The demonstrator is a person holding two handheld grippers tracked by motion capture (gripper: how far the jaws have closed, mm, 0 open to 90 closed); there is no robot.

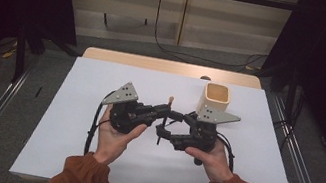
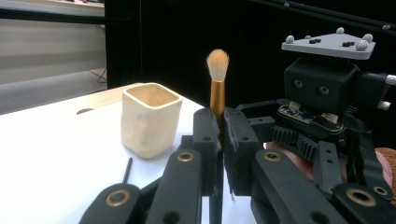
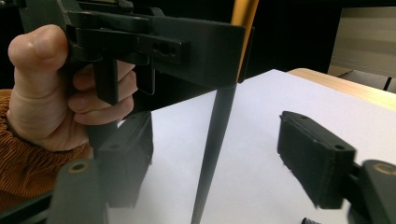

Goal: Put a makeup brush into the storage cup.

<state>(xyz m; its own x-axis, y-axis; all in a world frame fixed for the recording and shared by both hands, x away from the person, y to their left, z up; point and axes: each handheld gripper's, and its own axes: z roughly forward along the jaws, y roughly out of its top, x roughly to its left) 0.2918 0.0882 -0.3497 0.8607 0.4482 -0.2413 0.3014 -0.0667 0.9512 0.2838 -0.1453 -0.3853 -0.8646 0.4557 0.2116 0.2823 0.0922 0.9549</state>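
The left hand-held gripper (image 2: 220,140) is squeezing the gold-and-black soft-tipped makeup brush (image 2: 217,88) upright, while the right hand-held gripper (image 3: 215,158) is gaping wide around its handle.

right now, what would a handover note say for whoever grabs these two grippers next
Left gripper: shut on the brush, held upright, bristles up, handle pointing down above the table.
Right gripper: open, jaws either side of the brush handle, not gripping it.
Cup: upright and empty on the table, just beyond the right gripper.
Done: brush lifted.
Left: probably pass it to the right gripper and stand it in the cup.
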